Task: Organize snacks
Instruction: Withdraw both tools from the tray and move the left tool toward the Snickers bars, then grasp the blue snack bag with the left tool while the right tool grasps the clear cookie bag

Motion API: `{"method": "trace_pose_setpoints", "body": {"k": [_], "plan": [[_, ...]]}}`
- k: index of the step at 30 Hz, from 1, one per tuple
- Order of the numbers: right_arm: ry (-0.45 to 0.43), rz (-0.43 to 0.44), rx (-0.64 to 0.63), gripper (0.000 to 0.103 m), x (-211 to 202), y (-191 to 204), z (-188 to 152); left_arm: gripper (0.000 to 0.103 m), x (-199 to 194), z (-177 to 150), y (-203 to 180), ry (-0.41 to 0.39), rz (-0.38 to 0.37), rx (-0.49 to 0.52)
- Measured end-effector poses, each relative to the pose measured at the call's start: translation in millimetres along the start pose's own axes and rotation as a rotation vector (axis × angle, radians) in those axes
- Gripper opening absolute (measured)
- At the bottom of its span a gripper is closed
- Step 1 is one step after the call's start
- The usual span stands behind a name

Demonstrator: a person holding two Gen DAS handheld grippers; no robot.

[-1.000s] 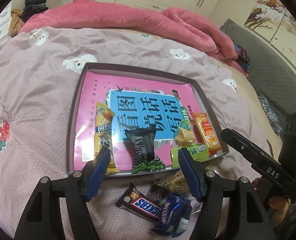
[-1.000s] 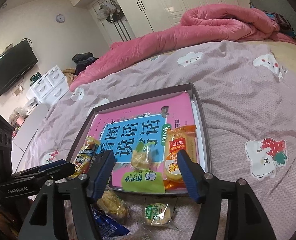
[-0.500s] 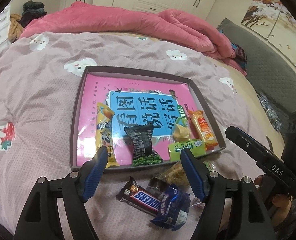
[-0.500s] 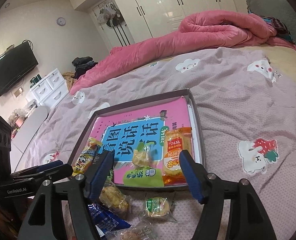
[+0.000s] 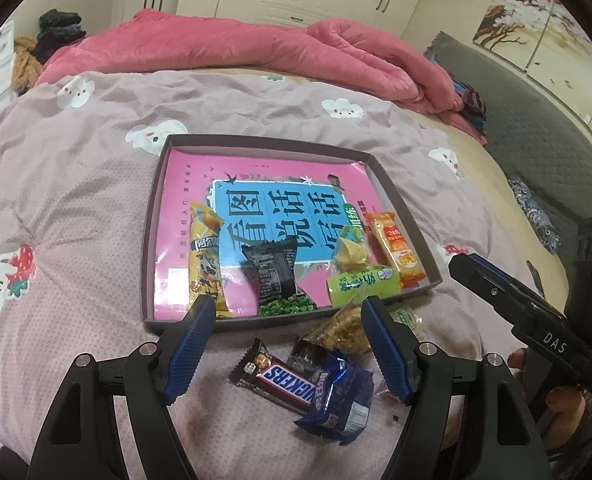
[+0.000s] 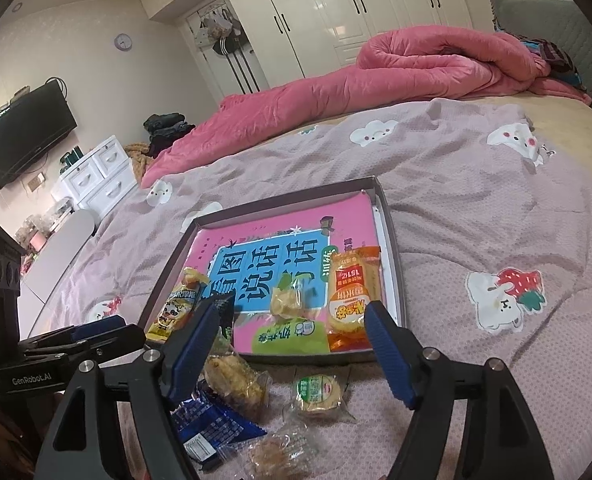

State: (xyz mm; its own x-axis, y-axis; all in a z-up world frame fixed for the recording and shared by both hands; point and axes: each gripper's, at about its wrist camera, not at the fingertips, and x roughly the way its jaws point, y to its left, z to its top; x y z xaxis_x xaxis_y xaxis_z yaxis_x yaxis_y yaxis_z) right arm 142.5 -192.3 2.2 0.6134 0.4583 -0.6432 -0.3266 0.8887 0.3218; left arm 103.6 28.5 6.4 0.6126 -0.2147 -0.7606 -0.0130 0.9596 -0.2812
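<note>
Pink and blue paper lines the bottom of a shallow grey tray point(image 5: 150, 240) that sits on a mauve bedspread point(image 5: 75, 200) printed with clouds and rabbits. Five snacks lie along the tray's near edge: a yellow packet point(image 5: 205, 264) on the left, a black packet of green peas point(image 5: 273, 276) in the middle, a small clear-wrapped sweet point(image 5: 352, 252), a green packet point(image 5: 362, 288) below it, and an orange packet point(image 5: 394, 250) against the right wall.

More snacks lie loose on the bedspread just in front of the tray. In the left wrist view a Snickers bar point(image 5: 285, 384) lies touching a blue wrapper point(image 5: 342, 396), with a clear bag of golden pieces point(image 5: 342, 328) behind them. The right wrist view adds a round green-labelled cake point(image 6: 316, 392) and a clear-wrapped biscuit point(image 6: 279, 450) near the bottom edge.

The left gripper point(image 5: 285, 338) hangs over the Snickers bar with its jaws wide apart, nothing between the pads. The right gripper point(image 6: 291, 344) stands over the tray's near wall, and its jaws have just been opening; they are spread apart and grip nothing, though the green packet and the orange one show behind the gap. Each gripper appears at the edge of the other's view, held by a hand point(image 5: 556, 396).

A pink quilt point(image 6: 376, 80) is heaped at the far side of the bed.
</note>
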Motion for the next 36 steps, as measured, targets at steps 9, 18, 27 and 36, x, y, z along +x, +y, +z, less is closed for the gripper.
{"method": "trace_pose_setpoints", "body": {"k": [9, 18, 27, 36], "plan": [[0.011, -0.008, -0.001, 0.082, -7, 5, -8, 0.078, 0, -8, -1, 0.017, 0.005, 0.018], [0.061, -0.016, 0.045, 0.084, -6, 2, -20, 0.079, 5, -20, -4, 0.058, 0.005, 0.048], [0.081, -0.024, 0.066, 0.084, -11, 0, -29, 0.079, 13, -36, -16, 0.104, 0.013, 0.126], [0.146, -0.051, 0.119, 0.084, -10, -6, -43, 0.079, 19, -49, -22, 0.143, 0.014, 0.166]]}}
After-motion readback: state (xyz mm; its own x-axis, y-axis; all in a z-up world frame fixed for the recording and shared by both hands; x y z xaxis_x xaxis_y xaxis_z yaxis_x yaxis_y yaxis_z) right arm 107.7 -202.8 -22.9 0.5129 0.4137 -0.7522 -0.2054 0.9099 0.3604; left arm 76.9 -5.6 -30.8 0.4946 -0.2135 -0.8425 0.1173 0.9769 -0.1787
